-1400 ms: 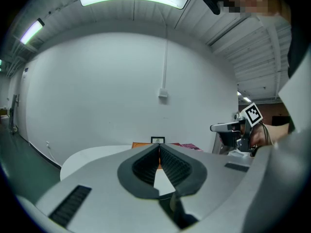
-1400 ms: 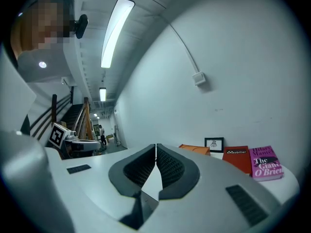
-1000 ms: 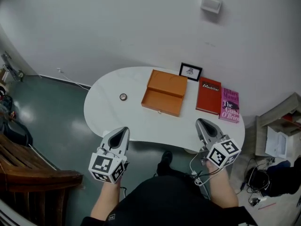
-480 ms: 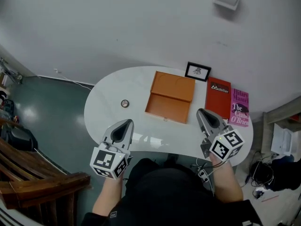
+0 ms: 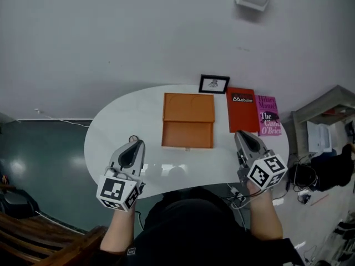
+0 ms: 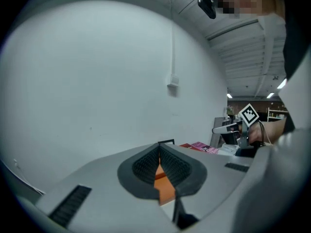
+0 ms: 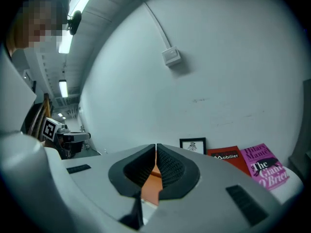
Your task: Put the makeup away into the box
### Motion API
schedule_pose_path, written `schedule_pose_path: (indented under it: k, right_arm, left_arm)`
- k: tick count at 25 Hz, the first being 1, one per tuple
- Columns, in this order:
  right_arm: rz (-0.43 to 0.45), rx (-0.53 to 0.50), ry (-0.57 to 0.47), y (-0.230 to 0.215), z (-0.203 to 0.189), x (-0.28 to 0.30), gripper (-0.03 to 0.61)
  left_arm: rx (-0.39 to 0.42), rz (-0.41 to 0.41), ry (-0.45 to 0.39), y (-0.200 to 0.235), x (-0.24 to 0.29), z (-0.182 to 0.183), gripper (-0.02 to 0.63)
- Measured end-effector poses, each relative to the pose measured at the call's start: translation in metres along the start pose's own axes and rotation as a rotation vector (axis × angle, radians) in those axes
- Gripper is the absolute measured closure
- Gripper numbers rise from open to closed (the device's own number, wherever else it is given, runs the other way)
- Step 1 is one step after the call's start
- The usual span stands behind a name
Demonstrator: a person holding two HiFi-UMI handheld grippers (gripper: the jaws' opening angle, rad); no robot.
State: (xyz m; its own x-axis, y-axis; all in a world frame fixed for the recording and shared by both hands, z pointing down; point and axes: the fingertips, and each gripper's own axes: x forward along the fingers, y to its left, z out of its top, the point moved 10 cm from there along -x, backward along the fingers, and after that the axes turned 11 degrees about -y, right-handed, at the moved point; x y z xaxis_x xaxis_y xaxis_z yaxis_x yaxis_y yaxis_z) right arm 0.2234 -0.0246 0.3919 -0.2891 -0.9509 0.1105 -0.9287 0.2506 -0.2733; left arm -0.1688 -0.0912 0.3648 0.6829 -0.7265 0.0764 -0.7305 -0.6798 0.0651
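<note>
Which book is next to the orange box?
The red book. It lies right beside the orange box; the pink book is on its other side.

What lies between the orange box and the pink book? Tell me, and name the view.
A red book lies flat there, beside the pink book and apart from the orange box. The head view shows it plainly.

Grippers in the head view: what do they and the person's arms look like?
Both the left gripper and the right gripper are grey, tapering shells with dark ribbed pads. Each carries a white cube printed with black square markers. The person wears a dark top, and the forearms are uncovered.
</note>
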Motion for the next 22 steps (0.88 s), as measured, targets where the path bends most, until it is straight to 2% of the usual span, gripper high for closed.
schedule_pose_path:
  k: [8, 13, 18, 22]
  right_arm:
    - [-0.136, 0.042, 0.012, -0.032, -0.025, -0.038, 0.540]
    - [-0.217, 0.089, 0.076, -0.062, -0.058, -0.063, 0.540]
    - [-0.250, 0.117, 0.158, -0.084, -0.094, -0.075, 0.540]
    - [-0.237, 0.103, 0.282, -0.097, -0.133, -0.071, 0.537]
  left_arm:
    - [-0.016, -0.173, 0.042, -0.021, 0.066, -0.011, 0.601]
    - [-0.003, -0.249, 0.100, -0.044, 0.095, -0.019, 0.601]
    - [-0.013, -0.289, 0.169, -0.065, 0.116, -0.023, 0.601]
    - [0.005, -0.286, 0.202, -0.070, 0.123, -0.029, 0.601]
